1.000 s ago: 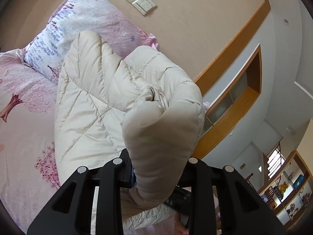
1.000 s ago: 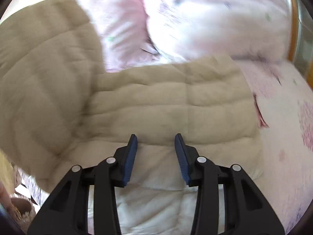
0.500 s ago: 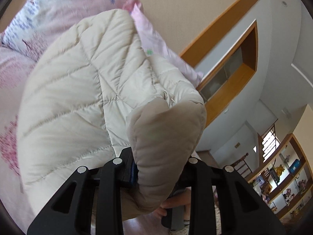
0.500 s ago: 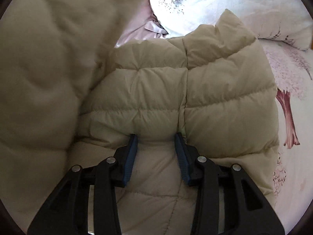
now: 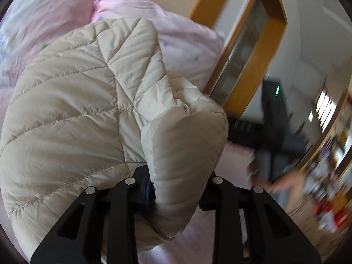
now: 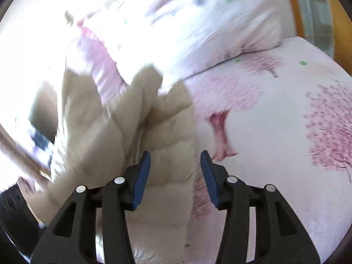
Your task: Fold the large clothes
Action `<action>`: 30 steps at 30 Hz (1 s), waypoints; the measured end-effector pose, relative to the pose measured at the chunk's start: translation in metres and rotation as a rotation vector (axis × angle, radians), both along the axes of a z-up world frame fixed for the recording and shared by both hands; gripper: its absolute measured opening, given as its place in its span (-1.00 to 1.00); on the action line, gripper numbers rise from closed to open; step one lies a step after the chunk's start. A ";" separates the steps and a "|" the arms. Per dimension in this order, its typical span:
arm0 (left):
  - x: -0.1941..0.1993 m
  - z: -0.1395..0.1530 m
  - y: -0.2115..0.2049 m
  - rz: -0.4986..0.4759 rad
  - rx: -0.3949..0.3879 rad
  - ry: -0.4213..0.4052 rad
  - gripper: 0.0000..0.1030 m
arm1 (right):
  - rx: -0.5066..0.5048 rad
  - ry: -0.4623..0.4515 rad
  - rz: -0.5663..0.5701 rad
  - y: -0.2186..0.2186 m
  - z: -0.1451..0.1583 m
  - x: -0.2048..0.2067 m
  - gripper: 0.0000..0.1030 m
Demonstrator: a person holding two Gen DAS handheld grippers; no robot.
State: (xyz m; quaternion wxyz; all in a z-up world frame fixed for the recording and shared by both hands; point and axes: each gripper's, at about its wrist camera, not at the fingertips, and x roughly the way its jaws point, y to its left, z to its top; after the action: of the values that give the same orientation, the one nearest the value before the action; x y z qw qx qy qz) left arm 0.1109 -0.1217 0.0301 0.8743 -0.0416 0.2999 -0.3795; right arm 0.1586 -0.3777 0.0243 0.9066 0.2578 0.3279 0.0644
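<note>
L claw (image 5: 178,189) is clamped on a thick bunch of the beige puffer jacket (image 5: 72,118), w/ a padded fold bulging up between its fingers and the rest of the quilted body billowing ahead and to its left; grip sits deep, prob. so the slippery, lofty fabric can't slide out while that side is carried over. Pink pillow (image 5: 182,44) lies beyond the jacket, wood-framed wall panel (image 5: 259,50) off to the claw's right. R claw (image 6: 175,176) is spread wide, holding nothing: blue pads (image 6: 140,178) hover over the jacket's edge, w/ the garment ahead and left of it and bare floral bed sheet (image 6: 275,143) ahead and right. Open and low like that, it looks placed to pin or catch the lower layer as a fold line, though contact w/ fabric can't be told thru the blur. Fold seems mid-way: one side raised, the rest resting on the bed. Risk: down loft springs back unless pressed flat.
</note>
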 end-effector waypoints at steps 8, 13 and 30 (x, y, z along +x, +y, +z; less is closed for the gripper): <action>-0.017 -0.023 -0.043 -0.098 0.232 -0.095 -0.20 | 0.179 -0.120 0.177 0.000 0.034 0.011 0.22; -0.015 -0.031 -0.065 -0.138 0.292 -0.092 -0.10 | 0.161 -0.016 0.249 0.019 0.027 0.039 0.24; 0.003 -0.022 -0.054 -0.177 0.246 -0.024 -0.02 | 0.162 0.074 0.202 0.006 0.003 0.074 -0.74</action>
State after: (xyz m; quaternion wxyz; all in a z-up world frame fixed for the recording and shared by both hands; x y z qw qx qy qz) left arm 0.1135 -0.1757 0.0085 0.8394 0.0970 0.3363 -0.4159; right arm 0.2325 -0.3714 0.0273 0.8590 0.2982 0.3791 0.1719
